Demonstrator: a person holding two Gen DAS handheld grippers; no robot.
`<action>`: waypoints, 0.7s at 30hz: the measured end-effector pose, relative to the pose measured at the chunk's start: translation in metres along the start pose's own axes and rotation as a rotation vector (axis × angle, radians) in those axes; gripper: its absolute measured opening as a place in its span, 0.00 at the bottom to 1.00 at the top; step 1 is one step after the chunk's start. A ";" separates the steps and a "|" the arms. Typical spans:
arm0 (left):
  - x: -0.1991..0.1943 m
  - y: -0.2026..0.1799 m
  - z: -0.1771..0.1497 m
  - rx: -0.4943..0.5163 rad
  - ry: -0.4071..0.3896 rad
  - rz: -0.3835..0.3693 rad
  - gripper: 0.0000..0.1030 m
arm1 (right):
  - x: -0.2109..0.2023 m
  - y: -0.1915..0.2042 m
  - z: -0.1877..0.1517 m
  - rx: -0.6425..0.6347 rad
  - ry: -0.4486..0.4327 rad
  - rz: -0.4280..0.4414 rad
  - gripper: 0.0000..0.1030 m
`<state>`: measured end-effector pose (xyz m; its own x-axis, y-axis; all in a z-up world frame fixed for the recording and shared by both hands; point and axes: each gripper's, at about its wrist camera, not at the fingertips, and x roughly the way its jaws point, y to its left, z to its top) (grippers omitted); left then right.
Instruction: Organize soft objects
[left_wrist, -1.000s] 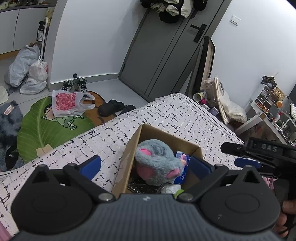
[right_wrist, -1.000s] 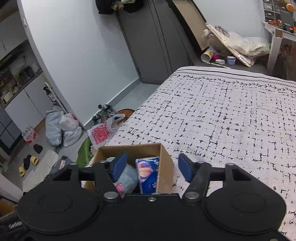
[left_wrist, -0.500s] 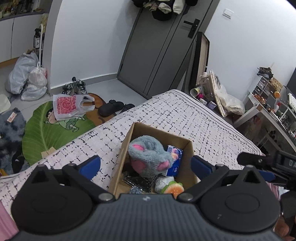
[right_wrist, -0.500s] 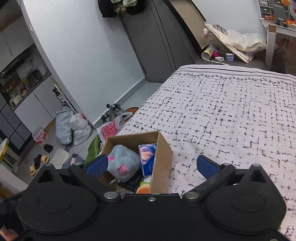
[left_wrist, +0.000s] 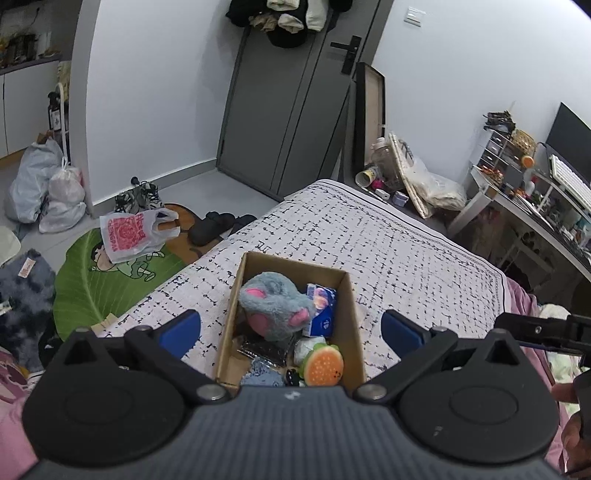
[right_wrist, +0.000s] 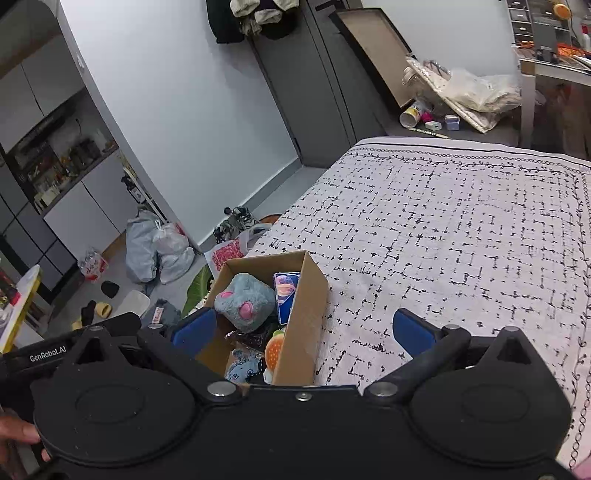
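An open cardboard box (left_wrist: 231, 314) (right_wrist: 306, 295) stands on the patterned bed cover (left_wrist: 406, 258). In it lie a grey plush mouse with pink ears (left_wrist: 275, 306) (right_wrist: 243, 304), a blue tissue pack (left_wrist: 323, 310) (right_wrist: 285, 295), an orange burger toy (left_wrist: 321, 363) (right_wrist: 275, 349) and a blue plush piece (left_wrist: 264, 374). My left gripper (left_wrist: 291, 328) hangs open above the box's near end, holding nothing. My right gripper (right_wrist: 303, 329) is wide open and empty, its jaws either side of the box's right wall without touching it.
Beside the bed on the floor are a green leaf rug (left_wrist: 85, 280), a pink-printed plastic bag (left_wrist: 129, 236), dark slippers (left_wrist: 214, 227) and filled white bags (left_wrist: 44, 188). A grey door (left_wrist: 288, 110) is behind, a cluttered desk (left_wrist: 535, 206) at right.
The right jaws, narrower around the tissue pack and box wall before, have spread wide. Both grippers have drawn back and up from the box, showing more of its contents.
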<state>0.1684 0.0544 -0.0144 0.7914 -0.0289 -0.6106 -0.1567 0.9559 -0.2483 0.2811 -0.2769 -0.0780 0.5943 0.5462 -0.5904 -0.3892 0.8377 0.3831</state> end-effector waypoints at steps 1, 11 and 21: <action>-0.004 -0.002 0.000 0.007 0.001 0.000 1.00 | -0.005 -0.001 -0.001 -0.001 -0.004 0.001 1.00; -0.041 -0.023 -0.005 0.062 0.001 0.002 1.00 | -0.053 -0.010 -0.009 -0.007 -0.027 0.016 1.00; -0.084 -0.037 -0.014 0.091 -0.038 -0.019 1.00 | -0.097 -0.009 -0.021 -0.017 -0.064 0.024 1.00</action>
<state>0.0992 0.0170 0.0359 0.8161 -0.0379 -0.5767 -0.0882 0.9780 -0.1890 0.2118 -0.3380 -0.0393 0.6282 0.5659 -0.5340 -0.4158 0.8243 0.3843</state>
